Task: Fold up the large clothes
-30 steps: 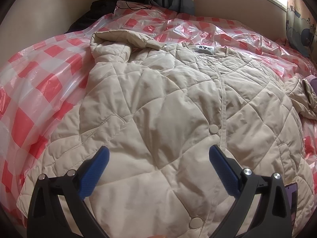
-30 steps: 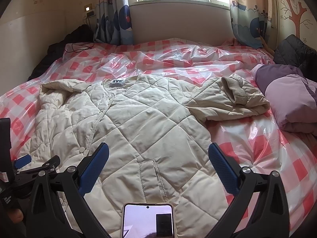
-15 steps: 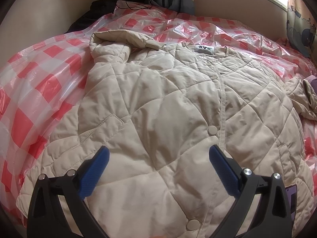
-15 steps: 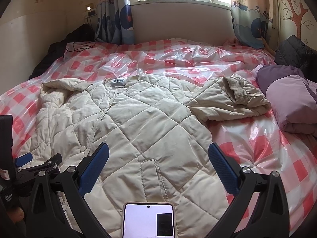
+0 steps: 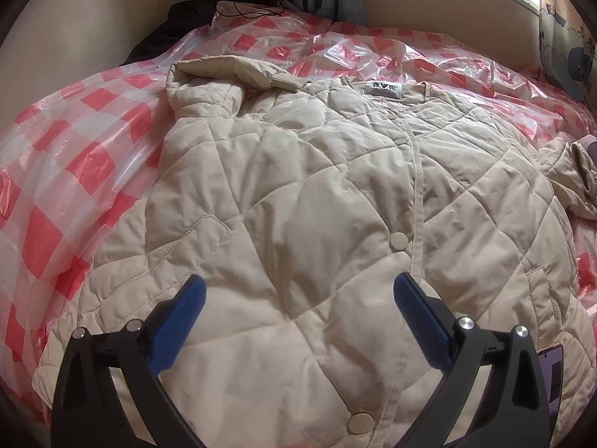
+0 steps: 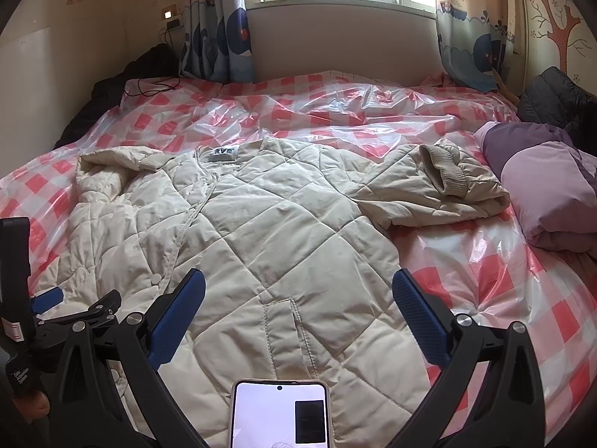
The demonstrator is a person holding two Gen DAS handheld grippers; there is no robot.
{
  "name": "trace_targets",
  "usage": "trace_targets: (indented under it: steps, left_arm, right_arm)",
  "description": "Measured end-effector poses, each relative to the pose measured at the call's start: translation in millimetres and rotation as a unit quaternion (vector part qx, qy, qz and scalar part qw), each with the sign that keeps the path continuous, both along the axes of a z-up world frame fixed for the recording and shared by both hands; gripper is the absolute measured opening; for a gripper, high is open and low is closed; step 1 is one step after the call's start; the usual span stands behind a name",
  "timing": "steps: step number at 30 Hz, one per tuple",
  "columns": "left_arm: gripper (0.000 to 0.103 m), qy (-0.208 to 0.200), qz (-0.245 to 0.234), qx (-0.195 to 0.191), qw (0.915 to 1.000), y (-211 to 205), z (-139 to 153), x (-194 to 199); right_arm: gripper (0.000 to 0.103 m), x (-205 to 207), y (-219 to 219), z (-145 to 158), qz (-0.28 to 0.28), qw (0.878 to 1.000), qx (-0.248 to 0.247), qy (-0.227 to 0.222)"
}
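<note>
Evidently no fold is begun: the cream quilted snap-front jacket lies flat, left gripper and right gripper both spread wide, empty; next, probably seize the bunched right sleeve

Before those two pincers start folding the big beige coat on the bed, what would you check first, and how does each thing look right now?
1. Coat lies flat, front up, on the checked plastic sheet: ok.
2. Front snapped shut: the snaps look closed; ok.
3. Sleeves laid out: not ok. The right sleeve is bunched beside the body, the left sleeve is doubled over at the shoulder.
4. Left gripper open and empty above the hem: ok.
5. Right gripper open and empty: ok.
6. Room on the right: the purple bedding lies close to the bunched sleeve; cannot tell whether they touch.
</note>
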State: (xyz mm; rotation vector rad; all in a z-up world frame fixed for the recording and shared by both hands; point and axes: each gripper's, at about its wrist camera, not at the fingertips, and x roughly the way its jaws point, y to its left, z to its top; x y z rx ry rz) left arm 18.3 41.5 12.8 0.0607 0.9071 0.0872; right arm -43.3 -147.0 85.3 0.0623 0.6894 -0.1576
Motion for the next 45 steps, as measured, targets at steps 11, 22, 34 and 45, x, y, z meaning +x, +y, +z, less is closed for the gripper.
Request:
trace_targets:
  steps: [11, 22, 34, 45]
  left_arm:
    - [0.097, 0.004, -0.005, 0.001, 1.0000, -6.4, -1.4, -0.7]
    - [0.097, 0.000, -0.013, -0.002, 0.9999, -18.9, 1.3, -3.4]
    - [0.097, -0.007, 0.007, 0.030, 0.9995, -14.7, 5.4, -3.9]
    - [0.097, -0.009, 0.012, 0.029, 0.9995, 1.3, 10.2, -9.7]
  right_arm:
    - [0.097, -1.6, 0.7, -0.6, 0.001, 1.000, 0.004, 0.002]
    - [0.097, -0.5, -0.1, -0.8, 0.000, 1.000, 0.004, 0.002]
    - [0.097, 1.2, -3.3, -2.0, -0.001, 1.000, 0.006, 0.004]
    - [0.097, 4.3, -1.8, -3.5, 0.011, 1.000, -0.002, 0.005]
